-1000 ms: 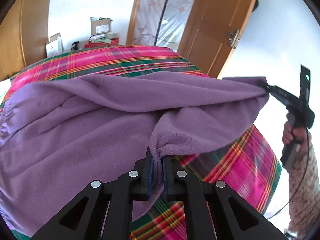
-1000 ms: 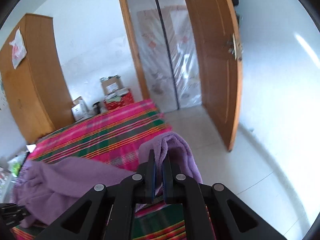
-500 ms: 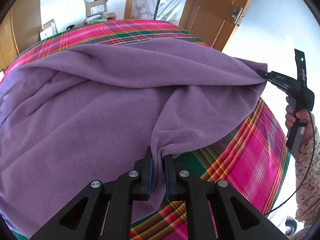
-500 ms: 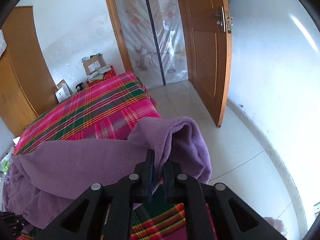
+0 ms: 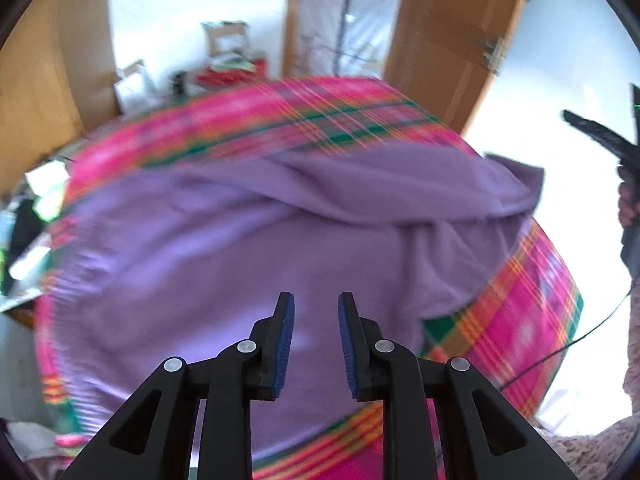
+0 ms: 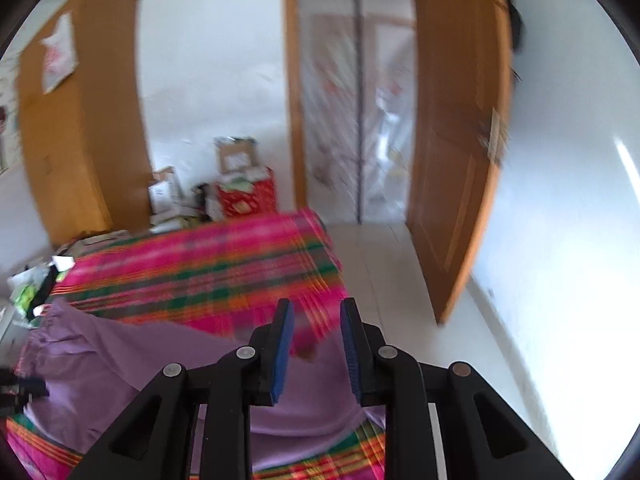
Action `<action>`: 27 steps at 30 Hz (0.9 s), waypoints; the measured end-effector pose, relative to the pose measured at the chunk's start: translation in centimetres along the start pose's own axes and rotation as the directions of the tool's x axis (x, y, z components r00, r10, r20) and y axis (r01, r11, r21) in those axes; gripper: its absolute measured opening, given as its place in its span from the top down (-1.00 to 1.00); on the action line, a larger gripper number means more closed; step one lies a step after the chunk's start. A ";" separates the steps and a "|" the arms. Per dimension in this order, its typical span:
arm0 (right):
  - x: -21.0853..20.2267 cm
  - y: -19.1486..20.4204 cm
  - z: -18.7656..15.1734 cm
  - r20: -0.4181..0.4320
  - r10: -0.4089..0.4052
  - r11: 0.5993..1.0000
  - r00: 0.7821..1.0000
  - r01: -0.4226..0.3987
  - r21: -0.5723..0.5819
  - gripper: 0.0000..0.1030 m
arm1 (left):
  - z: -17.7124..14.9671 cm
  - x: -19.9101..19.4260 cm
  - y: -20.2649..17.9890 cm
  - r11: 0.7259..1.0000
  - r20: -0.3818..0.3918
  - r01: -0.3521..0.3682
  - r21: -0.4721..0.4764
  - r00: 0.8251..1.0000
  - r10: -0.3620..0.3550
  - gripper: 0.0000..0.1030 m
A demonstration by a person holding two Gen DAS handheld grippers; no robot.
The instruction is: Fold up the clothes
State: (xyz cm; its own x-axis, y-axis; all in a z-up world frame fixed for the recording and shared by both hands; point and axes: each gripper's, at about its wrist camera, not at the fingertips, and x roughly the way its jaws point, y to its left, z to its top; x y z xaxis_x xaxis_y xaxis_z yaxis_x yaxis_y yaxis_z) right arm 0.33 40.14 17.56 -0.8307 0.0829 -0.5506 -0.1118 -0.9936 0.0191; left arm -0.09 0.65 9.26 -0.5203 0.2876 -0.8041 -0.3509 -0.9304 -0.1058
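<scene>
My left gripper point(image 5: 314, 340), low centre of its frame, stands spread with nothing between the pads; the jaws have just been opening. My right gripper point(image 6: 316, 344) reads the same: parted, empty, just opened. I judge both let go to lay the fold down. The purple garment point(image 5: 248, 248) lies loose across the middle of the frame on the pink plaid bed cover point(image 5: 532, 312), one fold heaped at right. A second ago each gripper pinched a bunch of that cloth held taut between them; now it sags free, and both views blur.
</scene>
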 end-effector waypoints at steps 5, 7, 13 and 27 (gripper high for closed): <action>-2.7 5.8 6.2 0.108 0.079 0.989 0.991 -0.065 -0.136 0.52 | 4.2 -3.8 5.6 0.989 0.049 -0.132 -0.067 0.990 0.135 0.54; -2.7 7.8 8.7 0.121 0.105 0.984 0.987 -0.086 -0.156 0.52 | 6.0 -5.3 7.8 0.980 0.065 -0.176 -0.092 0.981 0.182 0.53; -0.3 12.7 15.3 0.105 0.208 0.970 0.972 -0.192 -0.150 0.52 | 10.3 -7.0 11.5 0.941 0.111 -0.334 -0.051 0.934 0.338 0.52; 13.0 23.6 1.5 -0.367 0.310 0.783 0.877 -0.455 -0.424 0.52 | 10.9 6.8 15.7 0.924 -0.068 -0.267 0.273 0.953 0.295 0.49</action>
State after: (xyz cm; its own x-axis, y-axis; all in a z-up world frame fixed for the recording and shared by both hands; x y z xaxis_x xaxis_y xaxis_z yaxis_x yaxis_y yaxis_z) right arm -13.90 17.91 12.10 -0.5631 -0.2640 -0.7831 0.5214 -0.8487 -0.0888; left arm -17.61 -9.52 8.48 -0.5464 -0.0161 -0.8373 -0.3984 -0.8745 0.2768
